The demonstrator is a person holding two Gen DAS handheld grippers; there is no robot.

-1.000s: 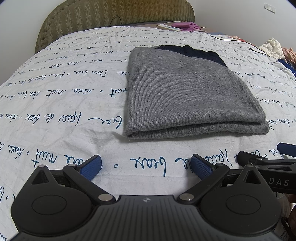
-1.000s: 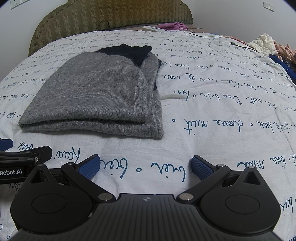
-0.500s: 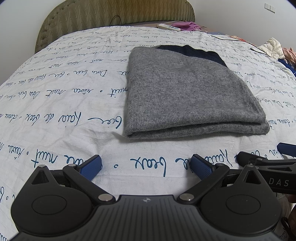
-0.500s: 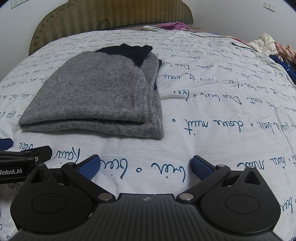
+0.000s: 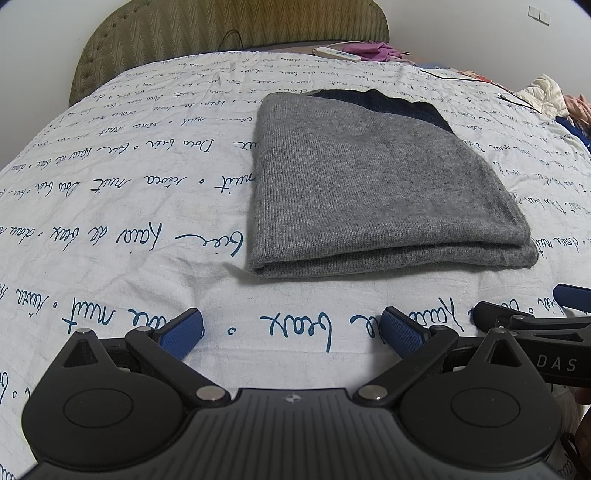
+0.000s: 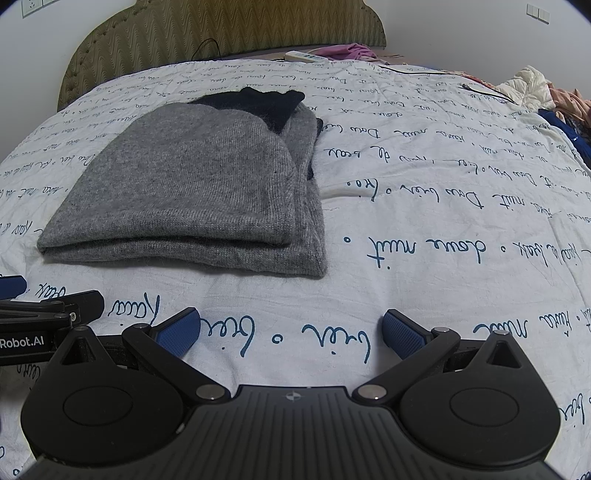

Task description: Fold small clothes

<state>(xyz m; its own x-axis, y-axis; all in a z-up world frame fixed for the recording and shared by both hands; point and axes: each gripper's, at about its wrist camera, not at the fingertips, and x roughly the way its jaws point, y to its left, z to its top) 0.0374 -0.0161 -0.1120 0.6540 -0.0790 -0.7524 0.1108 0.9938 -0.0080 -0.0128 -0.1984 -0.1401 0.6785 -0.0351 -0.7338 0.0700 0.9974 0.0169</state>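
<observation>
A grey knit garment [image 5: 369, 184] with a dark navy part at its far end lies folded flat on the bed, also in the right wrist view [image 6: 199, 192]. My left gripper [image 5: 291, 328] is open and empty, a short way in front of the garment's near fold. My right gripper [image 6: 291, 328] is open and empty, in front of and to the right of the garment's near right corner. Each gripper shows at the other view's edge: the right gripper [image 5: 535, 314] and the left gripper [image 6: 44, 310].
The bed has a white cover [image 5: 110, 206] with blue script and an olive headboard [image 5: 229, 33]. A white power strip [image 5: 338, 53] and pink cloth [image 5: 376, 50] lie at the head. A pile of clothes [image 6: 532, 88] lies at the far right.
</observation>
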